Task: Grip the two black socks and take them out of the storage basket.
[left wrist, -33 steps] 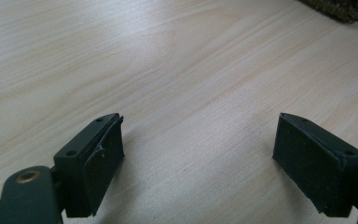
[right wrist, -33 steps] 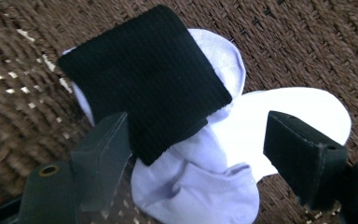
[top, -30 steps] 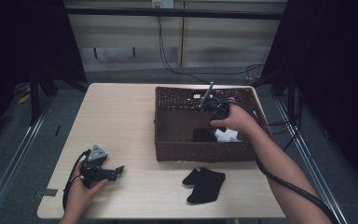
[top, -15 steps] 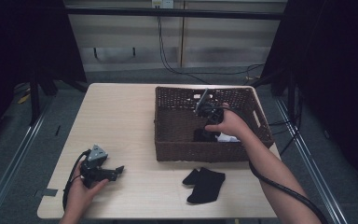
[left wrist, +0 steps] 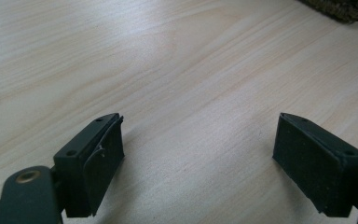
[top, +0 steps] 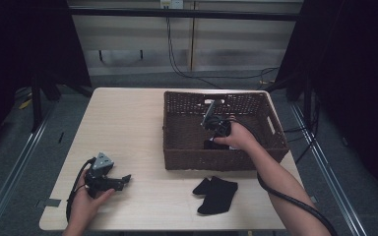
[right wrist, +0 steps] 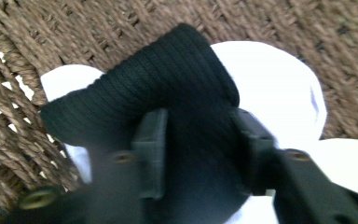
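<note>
Ribbed black sock [right wrist: 168, 88], woven wicker basket [right wrist: 270, 23], right hand-held gripper [right wrist: 198, 154] closing on it

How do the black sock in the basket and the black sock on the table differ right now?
The black sock in the basket is bunched between the right gripper jaws, which have just been closing on it; the black sock on the table lies flat and untouched. The basket one rests on white cloth; the table one lies on bare wood in front of the basket. Both are dark knit fabric.
</note>
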`<state>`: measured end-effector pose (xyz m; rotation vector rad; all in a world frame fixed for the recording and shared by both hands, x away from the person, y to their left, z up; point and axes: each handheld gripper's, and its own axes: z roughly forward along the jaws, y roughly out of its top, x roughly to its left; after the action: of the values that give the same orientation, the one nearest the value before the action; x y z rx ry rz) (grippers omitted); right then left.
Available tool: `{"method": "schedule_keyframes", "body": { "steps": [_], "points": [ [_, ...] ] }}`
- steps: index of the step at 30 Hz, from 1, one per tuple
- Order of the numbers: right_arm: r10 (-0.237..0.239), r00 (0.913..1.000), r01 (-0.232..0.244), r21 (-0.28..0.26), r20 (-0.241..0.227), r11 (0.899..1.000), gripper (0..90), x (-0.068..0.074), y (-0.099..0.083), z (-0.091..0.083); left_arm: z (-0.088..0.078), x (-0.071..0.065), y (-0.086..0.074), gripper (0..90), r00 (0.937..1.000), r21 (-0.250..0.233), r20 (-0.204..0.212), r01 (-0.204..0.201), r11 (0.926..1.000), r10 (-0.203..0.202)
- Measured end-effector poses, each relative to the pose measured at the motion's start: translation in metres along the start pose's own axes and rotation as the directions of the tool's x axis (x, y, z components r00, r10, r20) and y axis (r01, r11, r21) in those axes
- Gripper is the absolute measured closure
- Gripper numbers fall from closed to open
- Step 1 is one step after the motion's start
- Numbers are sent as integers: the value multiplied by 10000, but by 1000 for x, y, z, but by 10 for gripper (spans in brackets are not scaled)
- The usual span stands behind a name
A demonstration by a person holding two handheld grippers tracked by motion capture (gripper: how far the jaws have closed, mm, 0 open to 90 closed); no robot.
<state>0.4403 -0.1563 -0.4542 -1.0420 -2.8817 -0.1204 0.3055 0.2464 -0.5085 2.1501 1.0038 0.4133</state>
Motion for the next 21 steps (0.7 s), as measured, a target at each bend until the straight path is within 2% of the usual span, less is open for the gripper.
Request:
{"method": "schedule_keyframes", "body": {
  "steps": [1,2,3,5,10,21],
  "points": [
    [105,9999,-105,48,-95,9999,692,0,0,0,0,0,0,153,10000,5,-15,-7,10000,7],
    [-21,10000,21,-14,-83,10000,735,-2,0,0,0,0,0,153,10000,8,-3,-4,10000,4],
    [177,9997,-176,59,-195,9998,751,-1,0,-1,0,0,0,153,10000,5,-2,-3,10000,3],
    [204,9993,-201,93,-307,9998,770,-2,-1,-3,0,0,0,153,10000,3,-16,-7,10000,7],
    [57,9989,-52,99,-458,9999,783,-1,-3,-19,0,-1,0,153,10000,-58,-12,83,9999,-83],
    [21,9999,-21,-53,-151,10000,784,-6,-17,-61,0,-1,0,153,10000,-58,-10,88,9999,-89]
  ]
}}
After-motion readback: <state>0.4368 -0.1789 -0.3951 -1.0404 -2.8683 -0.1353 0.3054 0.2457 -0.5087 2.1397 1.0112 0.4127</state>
